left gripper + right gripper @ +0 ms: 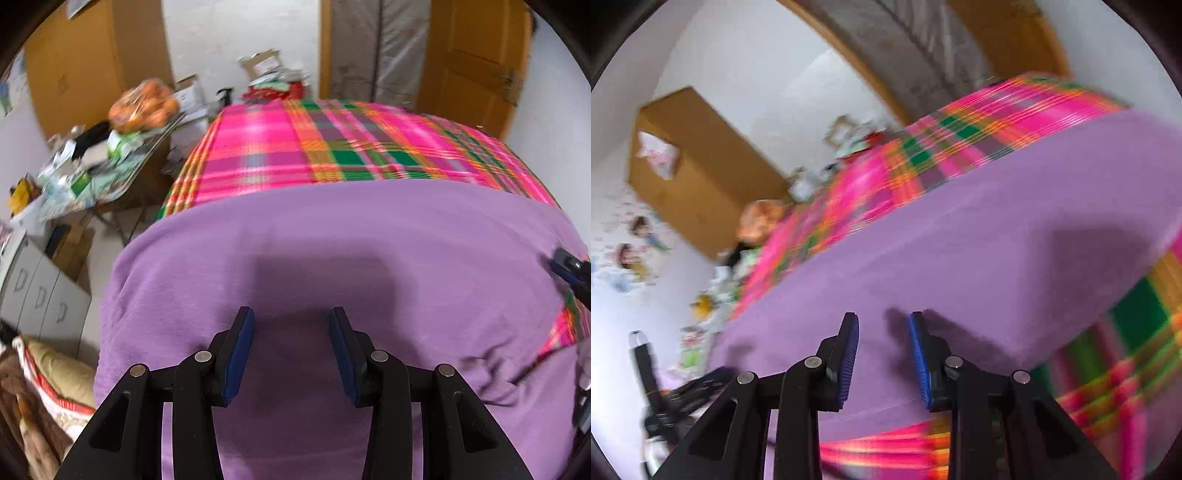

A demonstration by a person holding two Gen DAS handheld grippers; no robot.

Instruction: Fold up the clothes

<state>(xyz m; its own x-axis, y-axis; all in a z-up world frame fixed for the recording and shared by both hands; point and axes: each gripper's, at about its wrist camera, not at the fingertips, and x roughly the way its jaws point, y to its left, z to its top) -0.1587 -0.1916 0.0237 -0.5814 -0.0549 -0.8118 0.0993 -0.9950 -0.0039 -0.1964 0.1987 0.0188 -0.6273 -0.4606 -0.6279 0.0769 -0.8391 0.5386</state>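
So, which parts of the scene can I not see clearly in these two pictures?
- Purple garment: its near edge is hidden behind the left gripper in the left wrist view, so its type is unclear.
- Plaid bedcover: smeared by motion blur in the right wrist view.
- Cluttered side table: items are blurred and too small to name.
- Right gripper: only a cut-off tip shows at the left wrist view's right edge.

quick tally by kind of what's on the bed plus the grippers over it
purple garment: 1
plaid bedspread: 1
grippers: 2, left gripper and right gripper, both with fingers apart and holding nothing
total: 4
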